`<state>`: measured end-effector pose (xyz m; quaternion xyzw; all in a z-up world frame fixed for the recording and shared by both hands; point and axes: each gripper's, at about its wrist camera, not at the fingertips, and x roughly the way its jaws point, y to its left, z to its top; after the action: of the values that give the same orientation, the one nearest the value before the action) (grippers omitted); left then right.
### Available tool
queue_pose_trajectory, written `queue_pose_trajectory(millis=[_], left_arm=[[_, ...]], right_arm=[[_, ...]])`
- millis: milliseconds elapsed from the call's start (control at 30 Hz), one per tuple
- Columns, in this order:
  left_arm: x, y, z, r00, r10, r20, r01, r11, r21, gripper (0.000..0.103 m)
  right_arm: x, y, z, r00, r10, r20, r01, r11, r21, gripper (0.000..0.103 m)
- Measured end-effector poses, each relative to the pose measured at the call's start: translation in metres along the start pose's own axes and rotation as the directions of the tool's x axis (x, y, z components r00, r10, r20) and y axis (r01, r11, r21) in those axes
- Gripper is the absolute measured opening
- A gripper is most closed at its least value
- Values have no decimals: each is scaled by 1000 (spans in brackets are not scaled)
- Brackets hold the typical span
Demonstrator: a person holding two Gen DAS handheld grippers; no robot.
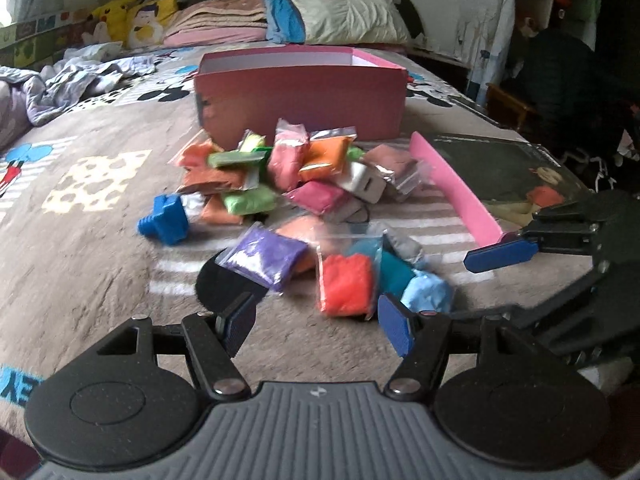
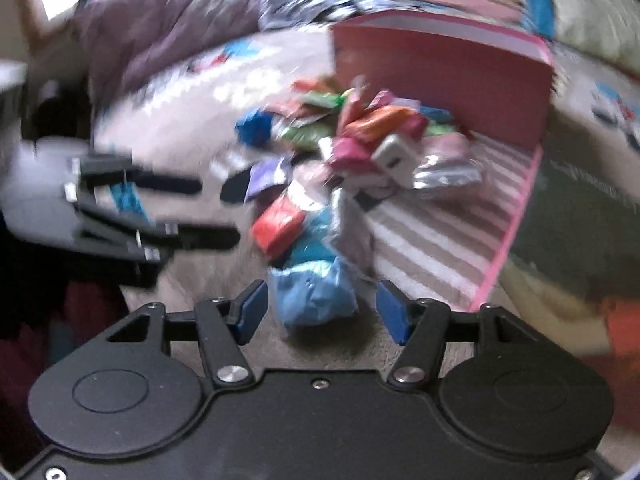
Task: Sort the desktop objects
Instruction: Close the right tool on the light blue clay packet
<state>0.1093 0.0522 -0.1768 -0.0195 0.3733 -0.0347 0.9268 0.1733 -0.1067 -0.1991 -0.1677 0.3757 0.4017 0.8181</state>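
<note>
Mid-pick, I judge: both hand-held grippers open and empty, right hand-held gripper [image 2: 322, 312] straddling the light-blue clay packet [image 2: 316, 296] in front of the open pink cardboard box [image 1: 300, 96], left hand-held gripper [image 1: 320, 320] by the red clay packet [image 1: 346, 284]; next I'd close, lift, carry to box.

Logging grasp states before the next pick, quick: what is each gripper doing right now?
Left gripper: open, holding nothing.
Right gripper: open, nothing gripped; a light blue packet lies between its fingers.
</note>
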Motion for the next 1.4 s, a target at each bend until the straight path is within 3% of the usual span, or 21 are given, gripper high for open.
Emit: queue_pose_trajectory(millis=[133, 333, 433, 500, 600, 1000, 1400], left_arm=[[0, 5, -3, 1000, 8, -4, -8, 1000, -11, 66], [2, 6, -8, 1000, 18, -19, -18, 1000, -12, 66], [4, 6, -9, 1000, 16, -26, -16, 1000, -12, 66], [5, 7, -9, 999, 11, -32, -11, 1000, -17, 67], [6, 6, -8, 999, 10, -40, -11, 1000, -17, 66], [11, 7, -5, 998, 11, -54, -12, 1000, -23, 67], [9, 4, 0, 999, -4, -35, 4, 1000, -14, 67]], right_arm=[[11, 19, 3, 998, -45, -33, 40, 988, -151, 62], [30, 26, 8, 996, -68, -62, 53, 976, -211, 63], [36, 22, 9, 996, -62, -71, 47, 980, -193, 62], [41, 17, 8, 996, -44, -77, 30, 986, -165, 55], [36, 6, 10, 998, 8, -55, -12, 998, -64, 54], [-28, -28, 32, 992, 88, 89, -99, 987, 125, 53], [-46, -54, 85, 979, 86, 182, -107, 988, 108, 53]])
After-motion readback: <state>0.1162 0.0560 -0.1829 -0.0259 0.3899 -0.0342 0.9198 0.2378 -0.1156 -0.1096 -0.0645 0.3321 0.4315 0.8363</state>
